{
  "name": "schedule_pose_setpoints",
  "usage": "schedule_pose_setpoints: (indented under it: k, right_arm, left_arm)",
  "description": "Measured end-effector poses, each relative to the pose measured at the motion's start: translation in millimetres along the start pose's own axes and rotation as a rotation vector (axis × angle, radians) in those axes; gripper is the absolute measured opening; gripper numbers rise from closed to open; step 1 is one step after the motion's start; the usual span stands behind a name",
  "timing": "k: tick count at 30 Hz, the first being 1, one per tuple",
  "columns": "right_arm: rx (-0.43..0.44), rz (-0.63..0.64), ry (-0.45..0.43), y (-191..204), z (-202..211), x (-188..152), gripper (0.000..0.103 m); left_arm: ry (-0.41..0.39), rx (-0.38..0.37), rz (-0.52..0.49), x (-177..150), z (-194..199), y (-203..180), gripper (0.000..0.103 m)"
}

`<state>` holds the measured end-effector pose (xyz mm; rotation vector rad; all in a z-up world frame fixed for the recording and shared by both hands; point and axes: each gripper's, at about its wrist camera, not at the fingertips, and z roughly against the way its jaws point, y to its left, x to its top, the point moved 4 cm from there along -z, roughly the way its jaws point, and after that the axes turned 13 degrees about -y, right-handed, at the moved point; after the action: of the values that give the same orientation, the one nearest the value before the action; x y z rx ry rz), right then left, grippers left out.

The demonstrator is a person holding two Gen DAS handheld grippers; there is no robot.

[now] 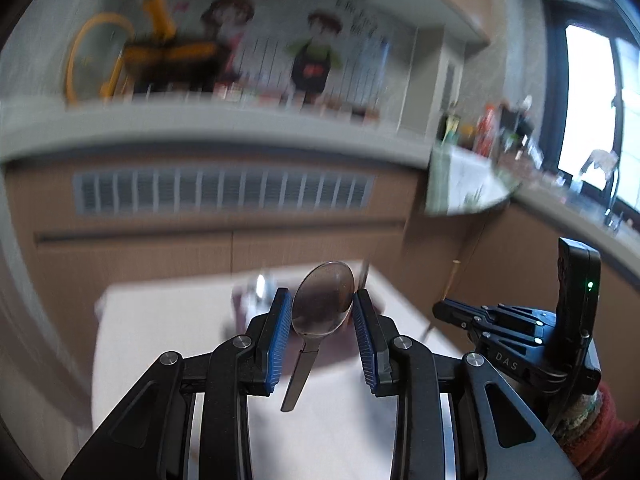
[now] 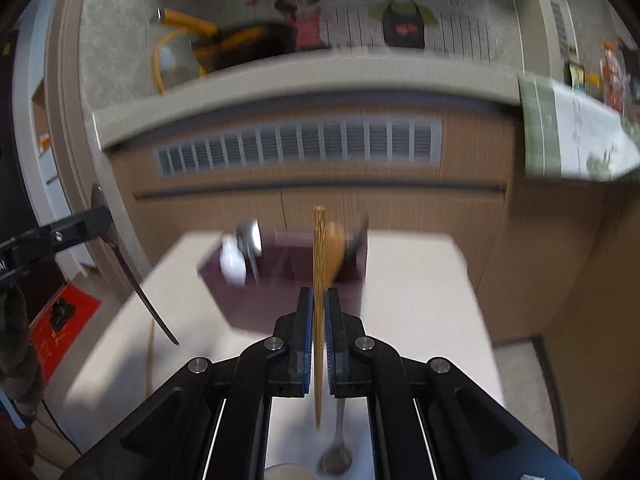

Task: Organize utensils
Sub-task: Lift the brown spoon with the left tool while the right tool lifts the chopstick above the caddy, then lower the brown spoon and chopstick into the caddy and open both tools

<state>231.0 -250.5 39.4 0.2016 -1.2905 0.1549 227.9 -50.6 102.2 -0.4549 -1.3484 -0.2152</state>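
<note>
My left gripper (image 1: pixel 322 306) is shut on the bowl of a metal spoon (image 1: pixel 323 304), whose handle hangs down toward me above the white table (image 1: pixel 160 340). My right gripper (image 2: pixel 319 304) is shut on a wooden chopstick (image 2: pixel 319 264), held upright. A dark purple organizer tray (image 2: pixel 280 280) lies on the table ahead, blurred, with a white spoon (image 2: pixel 232 264), a metal spoon (image 2: pixel 250 236) and a wooden spoon (image 2: pixel 336 248) in it. The left gripper with its spoon shows at the left of the right wrist view (image 2: pixel 100 216); the right gripper shows at the right of the left wrist view (image 1: pixel 444 308).
Another metal spoon (image 2: pixel 336 452) lies on the table under my right gripper. Brown cabinets with a vent grille (image 2: pixel 296 144) stand behind the table, under a grey counter (image 2: pixel 280 80) with a yellow-and-black pot (image 2: pixel 236 44). A cloth (image 2: pixel 576 136) hangs at the right.
</note>
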Motion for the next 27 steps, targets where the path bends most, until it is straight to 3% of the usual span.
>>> schedule_pose_setpoints:
  k: [4,9,13,27]
  right_arm:
    - [-0.029,0.054,-0.202,4,12,87,0.005]
    - [-0.033,0.084,-0.29,10,8,149,0.005]
    - [-0.021,0.117,-0.288,20,-2,159,0.005]
    - [0.003,0.1,-0.19,23,-58,135,0.004]
  left_arm:
    - [-0.11,-0.045,0.042,63,-11,1,0.032]
    - [-0.16,-0.046,0.059,94,-35,9,0.032]
    - [-0.115,-0.066,0.149,89,-66,29,0.032]
    - [-0.059,-0.047,0.219,45,-112,61,0.032]
